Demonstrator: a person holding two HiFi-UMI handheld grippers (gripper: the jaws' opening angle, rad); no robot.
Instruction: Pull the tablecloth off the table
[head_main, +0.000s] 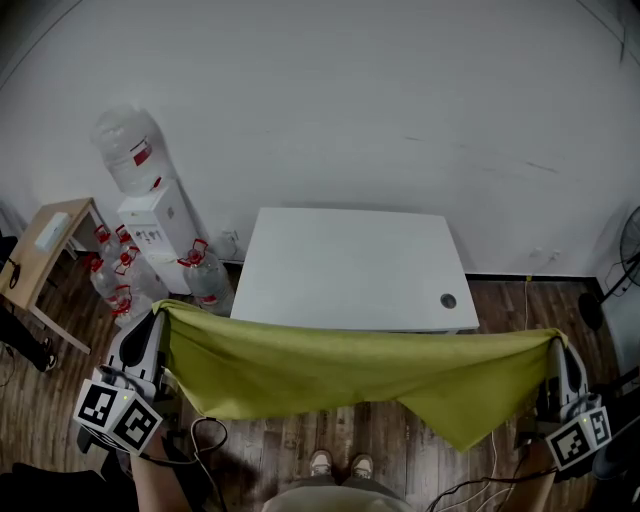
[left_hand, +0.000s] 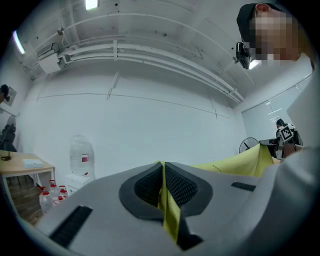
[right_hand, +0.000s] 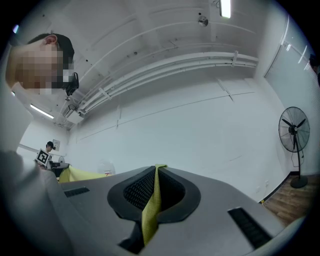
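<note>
A yellow-green tablecloth (head_main: 350, 372) hangs stretched in the air between my two grippers, in front of the bare white table (head_main: 350, 265). Its lower edge sags toward the wooden floor. My left gripper (head_main: 160, 315) is shut on the cloth's left corner, and a yellow strip (left_hand: 167, 207) shows pinched between its dark pads. At the right corner my right gripper (head_main: 556, 342) is shut on the cloth too, with the fabric (right_hand: 150, 210) clamped between the pads. Both grippers point up toward the wall and ceiling.
A white water dispenser (head_main: 155, 225) with a big bottle stands left of the table, several spare bottles (head_main: 120, 280) at its foot. A wooden side table (head_main: 45, 250) is at far left. A standing fan (head_main: 625, 260) is at far right. Cables lie on the floor near my shoes (head_main: 340, 464).
</note>
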